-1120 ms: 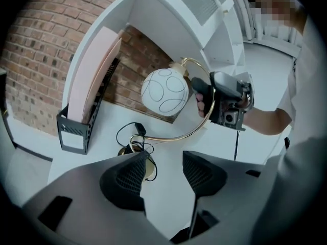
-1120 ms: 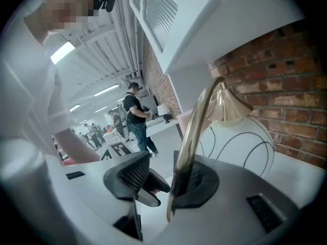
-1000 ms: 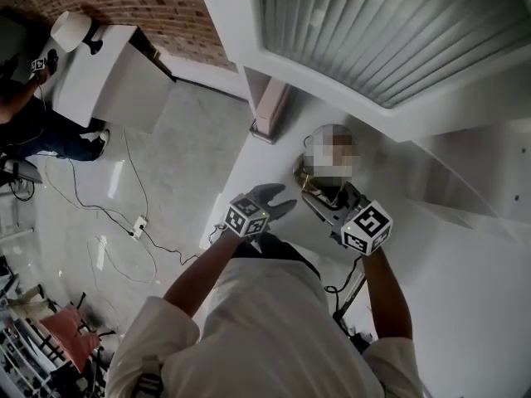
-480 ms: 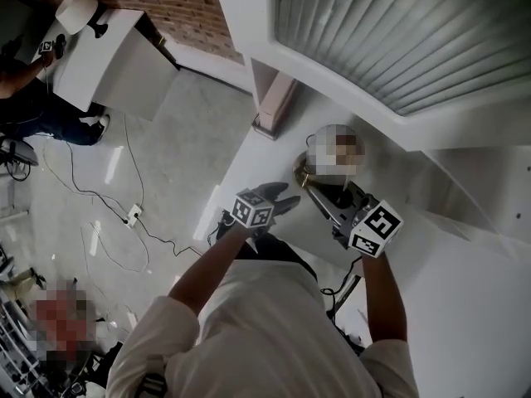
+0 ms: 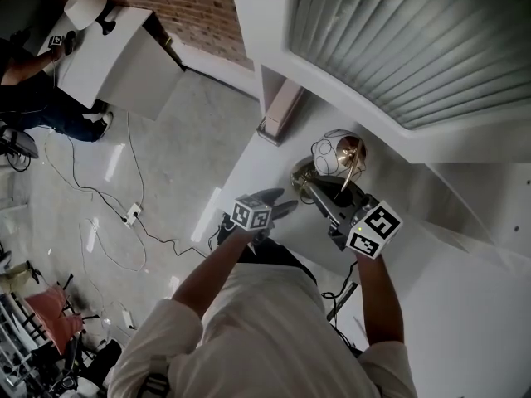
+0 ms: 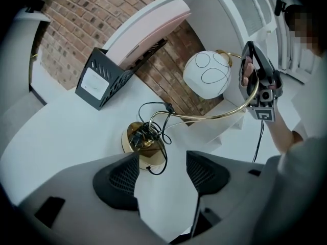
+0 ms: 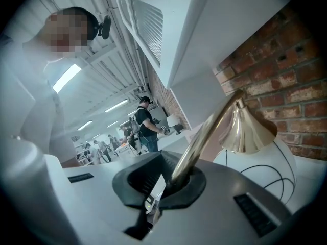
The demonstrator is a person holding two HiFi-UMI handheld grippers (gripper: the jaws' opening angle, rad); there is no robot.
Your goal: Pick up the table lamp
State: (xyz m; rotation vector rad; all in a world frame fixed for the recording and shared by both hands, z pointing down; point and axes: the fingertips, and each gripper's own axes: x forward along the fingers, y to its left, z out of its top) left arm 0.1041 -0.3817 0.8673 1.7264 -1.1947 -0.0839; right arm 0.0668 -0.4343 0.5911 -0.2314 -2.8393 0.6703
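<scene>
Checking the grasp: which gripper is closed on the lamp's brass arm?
The right gripper, clamped on the curved brass arm; the left gripper, jaws just opened wider, is empty near the lamp's base.

at ten o'clock on the white tabletop [image 6: 56, 137] stands a black mesh file holder [image 6: 99, 78] with a pink folder [image 6: 148, 27], against a brick wall [image 6: 76, 19]; a power strip [image 5: 133, 215] lies on the floor [image 5: 191, 139].

Count:
- One brass gooseneck table lamp [image 6: 207, 75], white globe shade: single stem between right gripper [image 7: 168, 180] jaws, single round base just ahead of left gripper [image 6: 162, 175] jaws.
- Two grey two-jaw grippers, one marker cube each: left cube [image 5: 251, 215], right cube [image 5: 371, 229].
- One black cord [image 6: 147, 135], coiled on base.
- One black perforated metal rack [image 6: 99, 78], well beyond left jaws; one pink board [image 6: 148, 27] in it.
- One white table [image 6: 61, 137].
</scene>
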